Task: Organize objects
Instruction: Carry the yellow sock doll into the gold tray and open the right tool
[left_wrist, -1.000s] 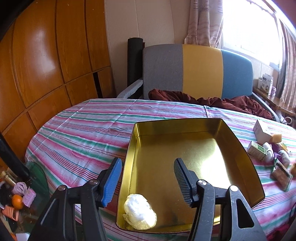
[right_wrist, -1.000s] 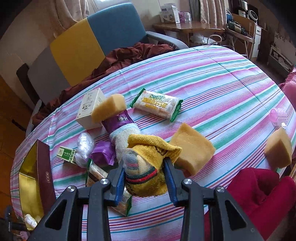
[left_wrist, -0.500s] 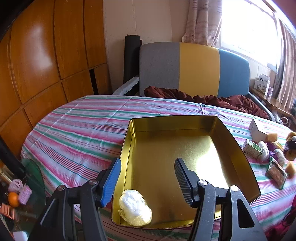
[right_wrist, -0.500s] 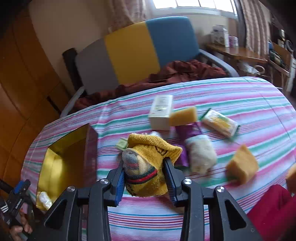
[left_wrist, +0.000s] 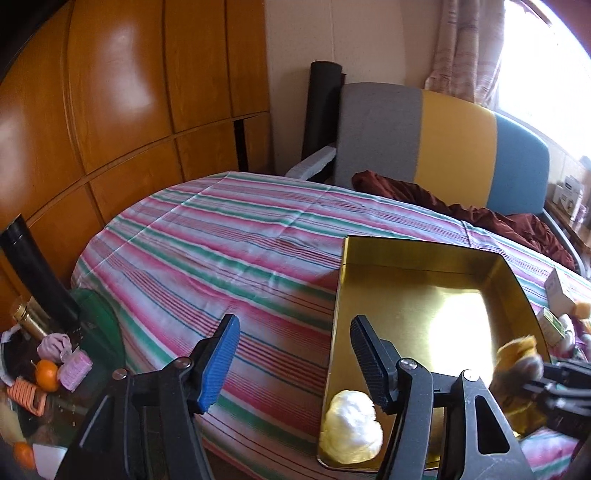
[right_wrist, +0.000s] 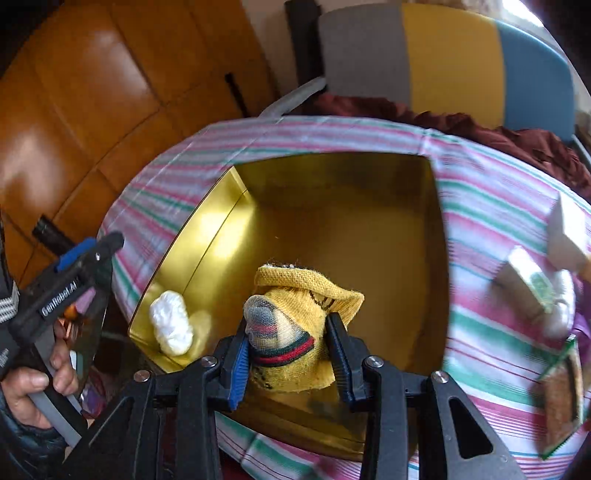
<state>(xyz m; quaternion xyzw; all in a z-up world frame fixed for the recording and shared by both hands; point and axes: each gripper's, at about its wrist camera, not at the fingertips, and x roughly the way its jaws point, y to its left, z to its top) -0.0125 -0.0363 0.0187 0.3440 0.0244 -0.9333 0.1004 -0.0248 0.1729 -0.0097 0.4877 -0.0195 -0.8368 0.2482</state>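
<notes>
The right gripper (right_wrist: 287, 363) is clamping a yellow knitted sock bundle (right_wrist: 295, 325) above the shiny gold metal tray (right_wrist: 369, 236). The left gripper (left_wrist: 291, 356) is opening, empty, over the tray's left rim.

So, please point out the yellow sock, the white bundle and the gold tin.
yellow sock (right_wrist: 295, 325), right wrist view, on its striped middle.
white bundle (right_wrist: 171, 323), right wrist view, on its centre.
gold tin (left_wrist: 417, 295), left wrist view, on its bare floor.
</notes>
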